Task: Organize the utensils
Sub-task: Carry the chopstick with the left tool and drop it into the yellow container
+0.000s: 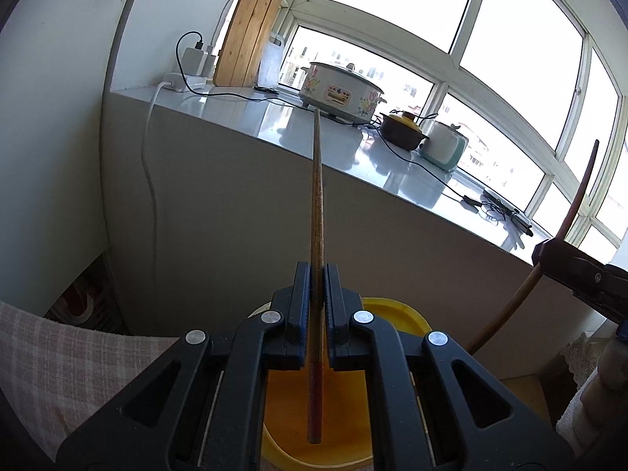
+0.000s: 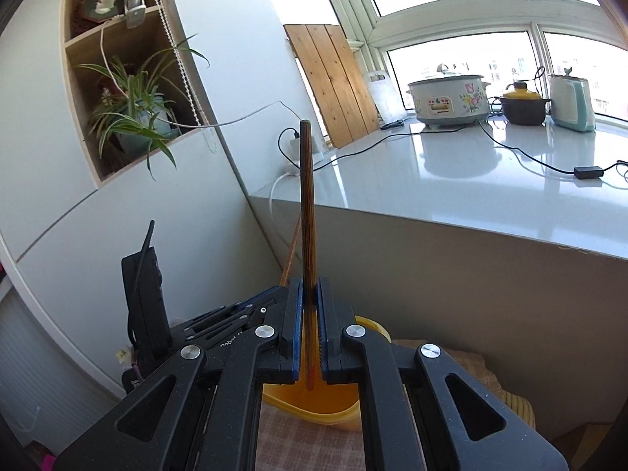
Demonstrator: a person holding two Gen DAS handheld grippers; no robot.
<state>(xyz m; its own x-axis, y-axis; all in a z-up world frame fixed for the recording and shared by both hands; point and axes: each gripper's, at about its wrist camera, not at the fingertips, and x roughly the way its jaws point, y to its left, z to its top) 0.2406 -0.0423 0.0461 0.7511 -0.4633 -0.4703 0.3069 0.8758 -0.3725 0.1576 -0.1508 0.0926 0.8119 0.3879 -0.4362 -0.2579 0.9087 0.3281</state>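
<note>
My left gripper [image 1: 316,271] is shut on a brown wooden chopstick [image 1: 316,196] that points straight ahead, its red end over a yellow container [image 1: 396,314] below. My right gripper [image 2: 310,286] is shut on a second dark wooden chopstick [image 2: 306,204], also above the yellow container [image 2: 345,420]. The right gripper [image 1: 581,274] shows at the right edge of the left wrist view, holding its curved-looking chopstick [image 1: 577,204]. The left gripper [image 2: 251,306] sits just left of the right one, with its chopstick [image 2: 292,251] partly hidden.
A grey counter [image 2: 471,196] under the window carries a floral slow cooker [image 2: 449,100], a brown clay pot [image 2: 524,108], a teal appliance [image 2: 571,102], cables and a wooden board [image 2: 333,78]. A checked cloth [image 1: 59,373] covers the surface under the container. A shelf holds a plant [image 2: 133,114].
</note>
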